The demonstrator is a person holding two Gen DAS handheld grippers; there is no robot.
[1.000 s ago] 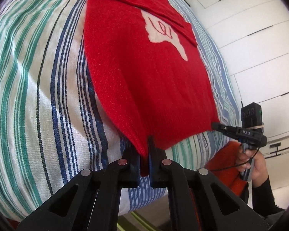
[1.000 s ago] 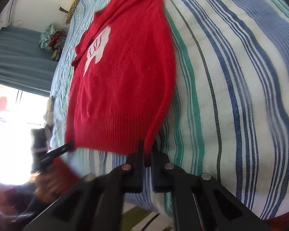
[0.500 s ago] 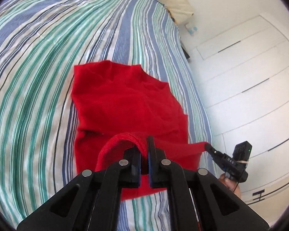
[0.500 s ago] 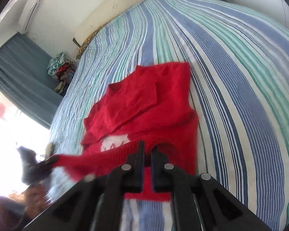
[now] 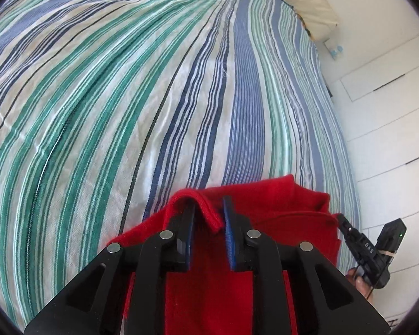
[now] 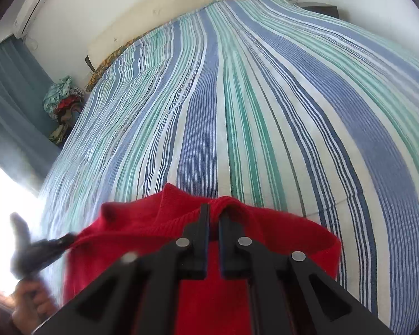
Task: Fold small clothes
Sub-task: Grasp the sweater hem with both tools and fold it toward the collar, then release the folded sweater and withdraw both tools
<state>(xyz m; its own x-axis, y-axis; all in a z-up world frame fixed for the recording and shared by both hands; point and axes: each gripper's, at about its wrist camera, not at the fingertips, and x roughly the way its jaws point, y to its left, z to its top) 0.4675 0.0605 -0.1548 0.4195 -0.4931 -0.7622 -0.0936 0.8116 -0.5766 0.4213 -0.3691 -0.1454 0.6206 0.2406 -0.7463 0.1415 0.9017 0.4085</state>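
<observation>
A red knitted sweater [image 5: 293, 209] lies folded over on the striped bed, close under both grippers. My left gripper [image 5: 208, 209] is open, its jaws apart, with a corner of the red hem draped loosely between them. My right gripper [image 6: 213, 217] is shut on the ribbed hem of the sweater [image 6: 279, 223]. The right gripper also shows at the right edge of the left wrist view [image 5: 346, 224], touching the sweater's edge. The left gripper shows blurred at the left of the right wrist view [image 6: 67, 240].
The striped blue, green and white bedspread [image 5: 153, 97] fills most of both views. A cream headboard [image 6: 181, 14] stands at the far end. A pile of clothes [image 6: 62, 103] lies beside the bed by a blue curtain. White wardrobe doors [image 5: 391, 125] stand to the right.
Both grippers carried the hem up and forward over the sweater, folding it in half. The left gripper has opened and let go of the hem. The white motif is now hidden.
</observation>
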